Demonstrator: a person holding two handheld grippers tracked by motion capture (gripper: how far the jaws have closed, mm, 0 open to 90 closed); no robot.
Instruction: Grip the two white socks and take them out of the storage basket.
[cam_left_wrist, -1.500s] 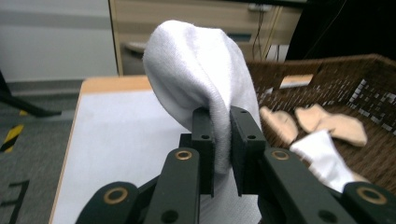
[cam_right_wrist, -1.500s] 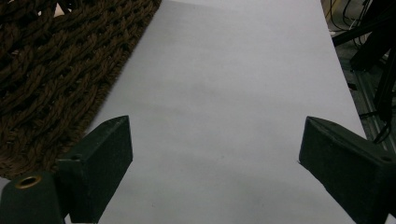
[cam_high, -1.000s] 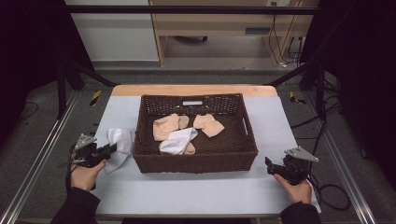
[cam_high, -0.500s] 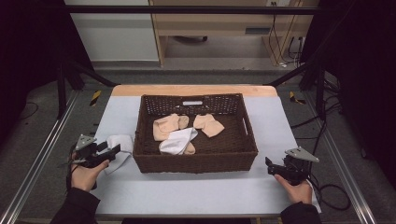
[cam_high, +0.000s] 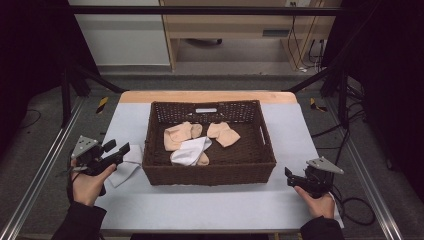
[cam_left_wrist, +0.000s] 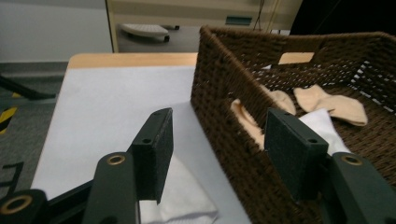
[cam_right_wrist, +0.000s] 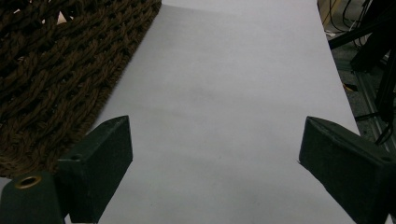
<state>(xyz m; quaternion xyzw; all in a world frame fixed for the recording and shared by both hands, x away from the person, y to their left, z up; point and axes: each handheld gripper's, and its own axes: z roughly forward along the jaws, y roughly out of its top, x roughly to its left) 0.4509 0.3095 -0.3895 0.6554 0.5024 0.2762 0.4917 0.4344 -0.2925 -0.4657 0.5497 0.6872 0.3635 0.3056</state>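
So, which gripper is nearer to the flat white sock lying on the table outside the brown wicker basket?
Left. The left gripper is open just above the flat white sock; the right gripper is beyond the brown wicker basket.

A: So the basket (cam_high: 210, 170) is dark brown woven wicker, and the socks inside are mostly peach (cam_high: 177, 136), with one white sock (cam_high: 189, 152) on top.

B: Yep, and there's another white sock (cam_high: 126, 167) lying on the pale grey table (cam_high: 200, 210), which has a light wood strip along the far edge. The left gripper (cam_high: 116, 151) and right gripper (cam_high: 290, 176) are black, each with what looks like a grey plate on top.
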